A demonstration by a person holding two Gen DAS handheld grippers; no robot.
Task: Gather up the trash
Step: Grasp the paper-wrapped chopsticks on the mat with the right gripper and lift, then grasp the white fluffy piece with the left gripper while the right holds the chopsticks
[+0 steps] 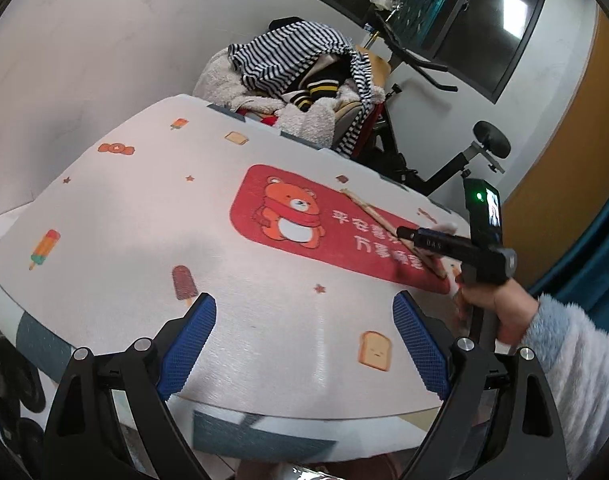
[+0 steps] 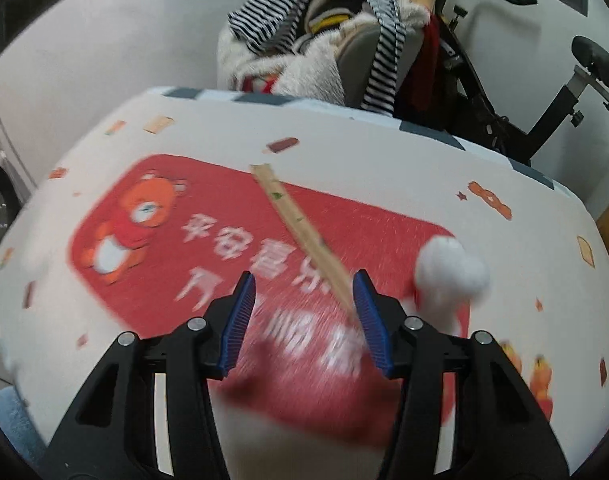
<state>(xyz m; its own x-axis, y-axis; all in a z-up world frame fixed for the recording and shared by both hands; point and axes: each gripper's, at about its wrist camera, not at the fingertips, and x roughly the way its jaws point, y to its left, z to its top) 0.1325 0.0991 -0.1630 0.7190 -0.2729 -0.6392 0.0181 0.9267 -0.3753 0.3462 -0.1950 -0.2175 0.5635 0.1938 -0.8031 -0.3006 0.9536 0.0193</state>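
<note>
Lying flat on the table (image 2: pixel 344 152), a long paper-wrapped chopstick sleeve (image 2: pixel 300 236) runs diagonally across the red bear panel (image 2: pixel 152 216) printed on the cloth. In the right wrist view its long axis goes from a far end near the panel's far edge down and to the right, toward the near right corner of the panel, where its near end passes just inside the right-hand blue pad of the right gripper (image 2: pixel 300 312). Whether that pad touches the sleeve cannot be told through the blur. The jaws of this gripper stand half apart and clamp nothing; the left pad is well clear of the sleeve.

A crumpled white tissue (image 2: pixel 452 268) sits just beside the sleeve's near end, at the right edge of the red panel.

Only the left wrist view shows the right gripper (image 1: pixel 408 236) from outside: a dark tool held in a hand (image 1: pixel 492 300) with a fluffy pale sleeve, its tip low over the chopstick sleeve (image 1: pixel 380 216), which there slants from upper left to lower right. The tissue (image 1: pixel 444 227) shows there only as a white sliver behind the tool.

The left gripper (image 1: pixel 304 312) hangs over bare cloth near the table's near edge, jaws wide, nothing between them.

Beyond the far edge a heap of clothes (image 2: pixel 328 28) lies on a chair, with an exercise bike (image 2: pixel 544 92) alongside.
</note>
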